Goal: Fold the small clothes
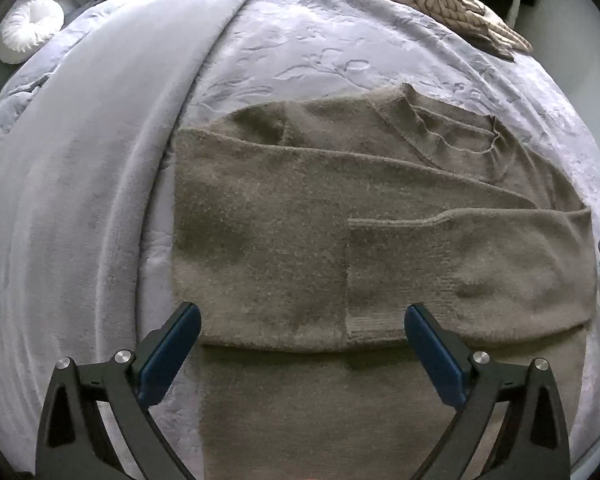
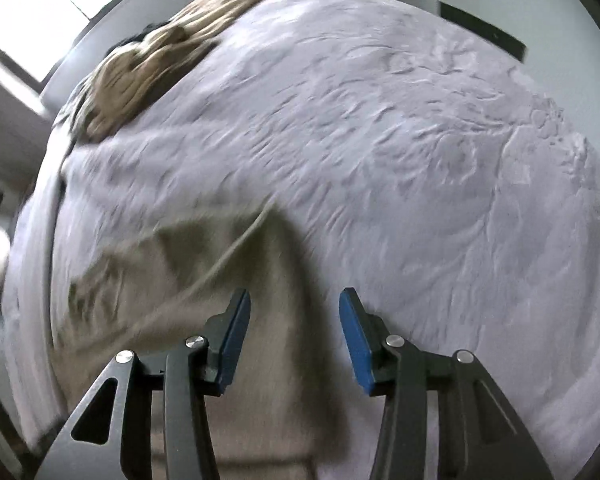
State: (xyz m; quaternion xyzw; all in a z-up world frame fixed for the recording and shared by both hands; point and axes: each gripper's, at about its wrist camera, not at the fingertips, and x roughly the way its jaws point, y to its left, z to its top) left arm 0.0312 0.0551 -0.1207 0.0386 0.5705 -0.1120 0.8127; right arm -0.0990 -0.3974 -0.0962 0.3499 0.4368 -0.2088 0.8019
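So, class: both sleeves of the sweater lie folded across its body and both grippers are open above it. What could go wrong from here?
1. The top sleeve lies loose on the sweater; lifting the hem may slide it off.
2. The plush bedspread may drag on the knit.
3. The left gripper and right gripper could pinch bedspread along with the sweater.

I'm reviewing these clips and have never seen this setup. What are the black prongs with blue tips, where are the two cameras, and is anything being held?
Each picture comes from a fisheye camera mounted on a hand-held two-finger gripper, looking along its fingers. The left gripper hovers wide open over an olive-brown knitted sweater, sleeves already folded across its front, lying on a pale lilac embossed bedspread. The right gripper, also open, is at the sweater's edge; that view is blurred. Nothing is held. A beige cable-knit garment lies at the far edge, a white round pleated cushion beyond.
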